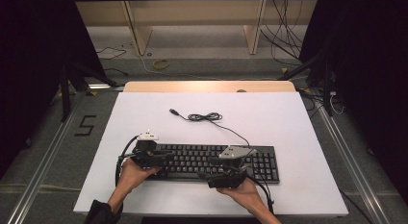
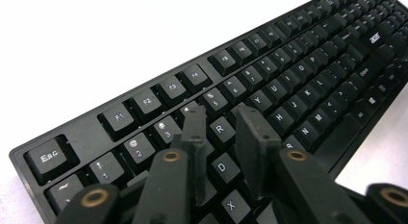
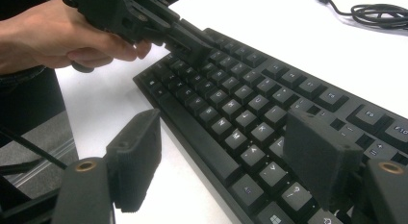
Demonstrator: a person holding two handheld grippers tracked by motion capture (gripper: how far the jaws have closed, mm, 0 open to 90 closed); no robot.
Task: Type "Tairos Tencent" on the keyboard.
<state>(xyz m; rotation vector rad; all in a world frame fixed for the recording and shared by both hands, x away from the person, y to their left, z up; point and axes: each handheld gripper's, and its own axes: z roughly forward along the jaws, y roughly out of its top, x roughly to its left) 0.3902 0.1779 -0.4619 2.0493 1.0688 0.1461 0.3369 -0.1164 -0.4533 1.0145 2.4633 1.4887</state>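
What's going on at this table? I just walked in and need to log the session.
A person holds a hand-held gripper in each hand over a black keyboard on the white table. The left hand-held gripper has its jaws slightly apart, tips down among the keys near R and 4. The right hand-held gripper is wide open, straddling the keyboard's near edge by the space bar. The keyboard's cable lies loosely coiled behind it, unplugged.

The keyboard [image 1: 211,161] takes up the near middle of the desk [image 1: 288,123], and both grippers crowd over it: the left gripper [image 1: 166,159] at its left end, the right gripper [image 1: 211,168] over its near edge. Behind it, the coiled USB cable [image 1: 204,117] lies across the centre. The desk's left, right and far margins offer open passage.
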